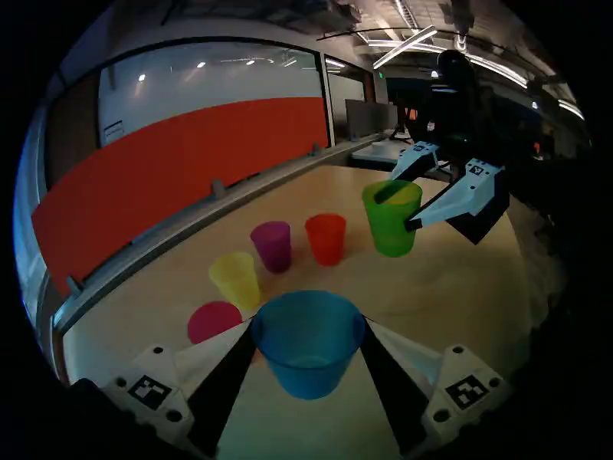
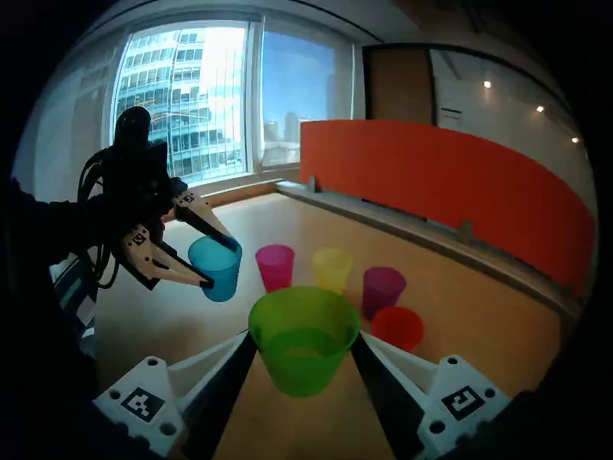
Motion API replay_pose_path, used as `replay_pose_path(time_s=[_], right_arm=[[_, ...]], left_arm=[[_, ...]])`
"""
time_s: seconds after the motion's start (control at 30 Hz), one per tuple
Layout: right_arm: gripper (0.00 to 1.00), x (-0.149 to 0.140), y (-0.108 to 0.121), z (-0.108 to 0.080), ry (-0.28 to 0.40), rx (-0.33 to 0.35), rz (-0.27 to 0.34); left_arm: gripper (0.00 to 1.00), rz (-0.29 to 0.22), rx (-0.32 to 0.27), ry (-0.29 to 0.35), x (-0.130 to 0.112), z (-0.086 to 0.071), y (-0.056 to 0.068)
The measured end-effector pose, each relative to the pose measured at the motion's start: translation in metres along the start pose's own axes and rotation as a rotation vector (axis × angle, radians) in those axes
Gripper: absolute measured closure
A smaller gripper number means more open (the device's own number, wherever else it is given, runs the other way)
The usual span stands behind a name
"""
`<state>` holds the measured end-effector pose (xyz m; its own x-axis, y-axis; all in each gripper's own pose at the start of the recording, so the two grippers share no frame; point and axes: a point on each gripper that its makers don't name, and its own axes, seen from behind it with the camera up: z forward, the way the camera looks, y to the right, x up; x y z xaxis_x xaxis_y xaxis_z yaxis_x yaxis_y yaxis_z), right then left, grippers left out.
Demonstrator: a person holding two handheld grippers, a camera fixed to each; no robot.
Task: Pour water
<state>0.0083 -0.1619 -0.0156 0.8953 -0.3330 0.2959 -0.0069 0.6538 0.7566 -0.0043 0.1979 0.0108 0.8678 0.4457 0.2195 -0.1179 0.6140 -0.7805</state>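
The left tongs [image 1: 306, 334] pinch the blue cup [image 1: 308, 360] by its sides, upright, at 6 o'clock in the left gripper view. The right tongs [image 2: 305, 337] pinch the green cup [image 2: 303, 360] the same way. Seen from the left gripper view, it is at 1 o'clock. On the bench [image 1: 460, 291] sit a pink cup [image 1: 213, 322], yellow cup [image 1: 236, 280], purple cup [image 1: 273, 245] and red cup [image 1: 326, 239], arcing from 9 towards 12 o'clock of the blue cup.

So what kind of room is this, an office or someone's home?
Most likely an office: a long wooden table with an orange divider panel, tall windows facing city towers, and strip ceiling lights.
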Motion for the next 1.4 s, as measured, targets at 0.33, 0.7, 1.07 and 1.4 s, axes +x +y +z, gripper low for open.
replay_pose_path(time_s=[0.33, 0.7, 1.07, 1.4], right_arm=[[0.11, -0.021, 0.006, 0.014, -0.058, 0.001, 0.001], [0.11, -0.039, 0.009, 0.027, -0.097, 0.005, 0.006], [0.11, -0.060, 0.013, 0.034, -0.134, 0.003, 0.014], [0.11, -0.070, 0.015, 0.038, -0.146, -0.004, 0.009]], left_arm=[[0.11, -0.001, -0.033, -0.064, -0.027, 0.015, 0.002], [0.11, -0.010, -0.056, -0.087, -0.042, 0.025, 0.003], [0.11, -0.019, -0.061, -0.104, -0.052, 0.032, 0.000], [0.11, -0.021, -0.069, -0.116, -0.059, 0.036, 0.001]])
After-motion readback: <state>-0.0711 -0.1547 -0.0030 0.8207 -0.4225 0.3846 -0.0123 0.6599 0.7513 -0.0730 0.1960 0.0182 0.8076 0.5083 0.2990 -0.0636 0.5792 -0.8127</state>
